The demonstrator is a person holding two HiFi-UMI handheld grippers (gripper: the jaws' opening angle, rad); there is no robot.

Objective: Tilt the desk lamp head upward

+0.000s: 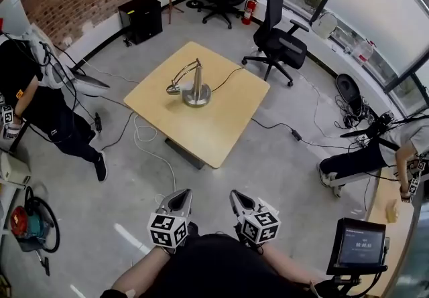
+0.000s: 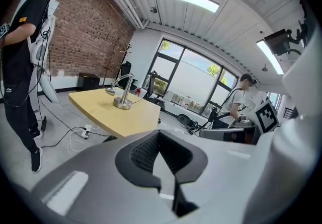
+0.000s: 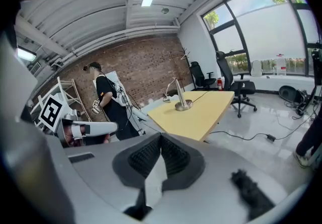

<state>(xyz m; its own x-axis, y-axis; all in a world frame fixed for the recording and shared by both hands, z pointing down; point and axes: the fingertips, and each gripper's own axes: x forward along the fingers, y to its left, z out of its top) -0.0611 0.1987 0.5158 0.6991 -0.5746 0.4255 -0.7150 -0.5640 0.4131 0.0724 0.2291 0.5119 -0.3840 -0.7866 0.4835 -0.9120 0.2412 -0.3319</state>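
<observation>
Head view puts the desk lamp (image 1: 192, 84) in the upper middle of the frame, standing on the light wooden table (image 1: 218, 130), with its round metal base toward the centre of the tabletop and its head (image 1: 173, 90) drooping down to the left of the base. Both our tools sit at the bottom of the frame, well apart from the table, with bare floor between. The left gripper (image 1: 183, 194) and the right gripper (image 1: 236, 195) each have their jaws pressed together with nothing between them, and both gripper views confirm this, the lamp (image 2: 122, 93) appearing small and distant above the left pair (image 2: 160, 135) and likewise (image 3: 179, 98) above the right pair (image 3: 161, 138). We judge the task to be at the approach, with nothing on the lamp touched yet. Next we would need to close the gap to the table, part the jaws of one gripper to take the head, perhaps steady the base with the other, and then lift the head upward.
</observation>
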